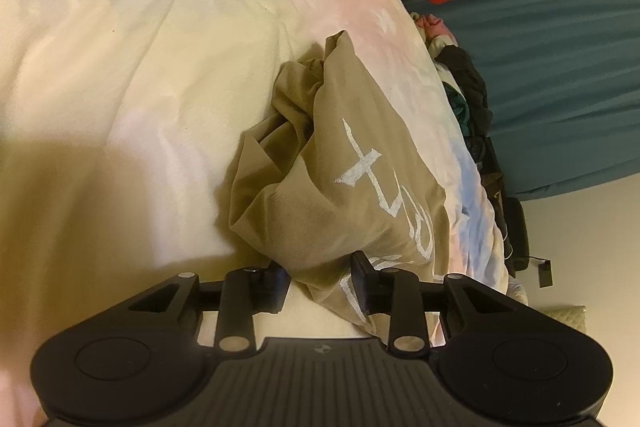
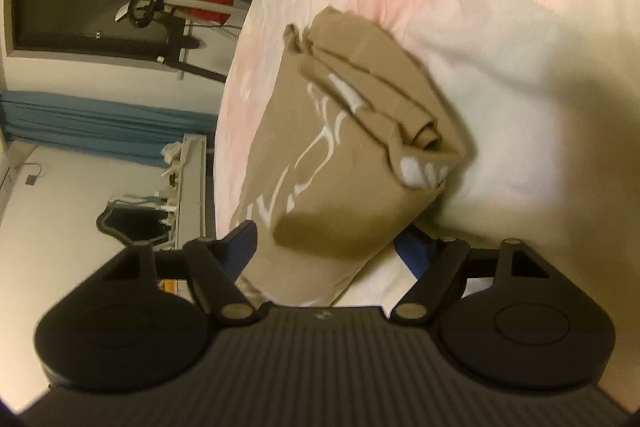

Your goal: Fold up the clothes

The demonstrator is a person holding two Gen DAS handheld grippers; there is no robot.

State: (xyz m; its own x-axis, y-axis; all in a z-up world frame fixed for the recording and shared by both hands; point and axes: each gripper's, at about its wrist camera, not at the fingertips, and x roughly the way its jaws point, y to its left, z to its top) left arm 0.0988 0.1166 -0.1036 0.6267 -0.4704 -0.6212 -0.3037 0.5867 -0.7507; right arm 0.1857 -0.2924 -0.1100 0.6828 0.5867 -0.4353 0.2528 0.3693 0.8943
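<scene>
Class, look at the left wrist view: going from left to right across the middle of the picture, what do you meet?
Pale bedsheet → tan shirt with white lettering → pile of dark clothes → blue curtain.
</scene>
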